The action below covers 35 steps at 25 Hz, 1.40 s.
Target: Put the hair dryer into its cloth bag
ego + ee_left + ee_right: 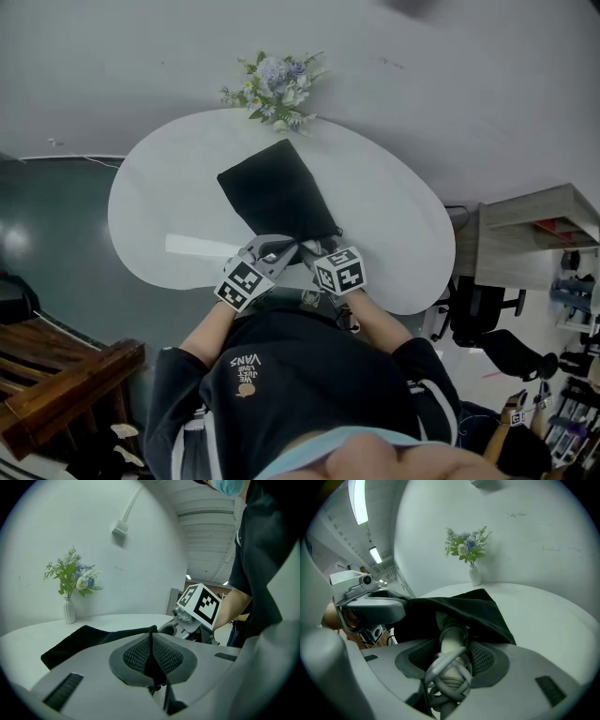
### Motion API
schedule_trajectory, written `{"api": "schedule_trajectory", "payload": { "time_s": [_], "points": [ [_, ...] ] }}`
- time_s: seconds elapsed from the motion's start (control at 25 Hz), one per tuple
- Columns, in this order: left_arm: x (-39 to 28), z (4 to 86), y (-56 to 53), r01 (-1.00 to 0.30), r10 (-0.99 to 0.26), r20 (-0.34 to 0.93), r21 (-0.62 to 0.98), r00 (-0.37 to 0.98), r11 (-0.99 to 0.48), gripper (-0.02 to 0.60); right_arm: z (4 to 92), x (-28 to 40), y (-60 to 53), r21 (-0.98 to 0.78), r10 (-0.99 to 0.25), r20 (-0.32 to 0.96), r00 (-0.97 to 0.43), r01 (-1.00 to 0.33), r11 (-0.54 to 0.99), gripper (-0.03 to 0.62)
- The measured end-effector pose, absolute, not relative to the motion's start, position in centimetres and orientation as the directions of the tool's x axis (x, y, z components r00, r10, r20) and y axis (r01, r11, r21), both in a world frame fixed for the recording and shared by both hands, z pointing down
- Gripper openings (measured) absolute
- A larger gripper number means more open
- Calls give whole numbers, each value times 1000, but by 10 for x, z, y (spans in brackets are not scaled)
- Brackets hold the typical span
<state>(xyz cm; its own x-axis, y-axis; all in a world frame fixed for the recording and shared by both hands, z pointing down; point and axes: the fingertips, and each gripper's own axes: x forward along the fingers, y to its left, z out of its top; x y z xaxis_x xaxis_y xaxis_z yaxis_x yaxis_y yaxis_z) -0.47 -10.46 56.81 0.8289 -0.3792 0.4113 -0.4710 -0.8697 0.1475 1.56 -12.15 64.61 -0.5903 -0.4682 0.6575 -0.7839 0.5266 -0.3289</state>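
Observation:
A black cloth bag [279,199] lies on the white table [159,206], its mouth toward me. My left gripper [274,251] is shut on the mouth's edge, and a fold of black cloth [151,660] shows pinched between its pads. My right gripper [452,656] is shut on the hair dryer [452,641] by its pale handle, which has the grey cord [445,677] wound round it. The dryer's front end is inside the bag's mouth [440,611], hidden under the cloth. The two grippers sit side by side, the right gripper [314,249] just right of the left.
A small white vase of flowers [277,89] stands at the table's far edge, beyond the bag. The right gripper's marker cube [199,604] is close beside the left jaws. A wooden bench [56,375] is at my left, a desk [534,234] at my right.

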Motion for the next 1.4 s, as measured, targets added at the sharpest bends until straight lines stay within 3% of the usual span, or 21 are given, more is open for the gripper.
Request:
{"api": "schedule_trajectory", "payload": {
  "time_s": [0.88, 1.4],
  "points": [
    [-13, 564, -110, -413, -322, 366, 201, 873, -888, 34, 646, -24, -188, -316, -451, 613, -649, -724, 613, 224],
    [-37, 580, -131, -459, -335, 384, 301, 861, -836, 34, 660, -55, -222, -269, -473, 569, -673, -695, 666, 225]
  ]
}}
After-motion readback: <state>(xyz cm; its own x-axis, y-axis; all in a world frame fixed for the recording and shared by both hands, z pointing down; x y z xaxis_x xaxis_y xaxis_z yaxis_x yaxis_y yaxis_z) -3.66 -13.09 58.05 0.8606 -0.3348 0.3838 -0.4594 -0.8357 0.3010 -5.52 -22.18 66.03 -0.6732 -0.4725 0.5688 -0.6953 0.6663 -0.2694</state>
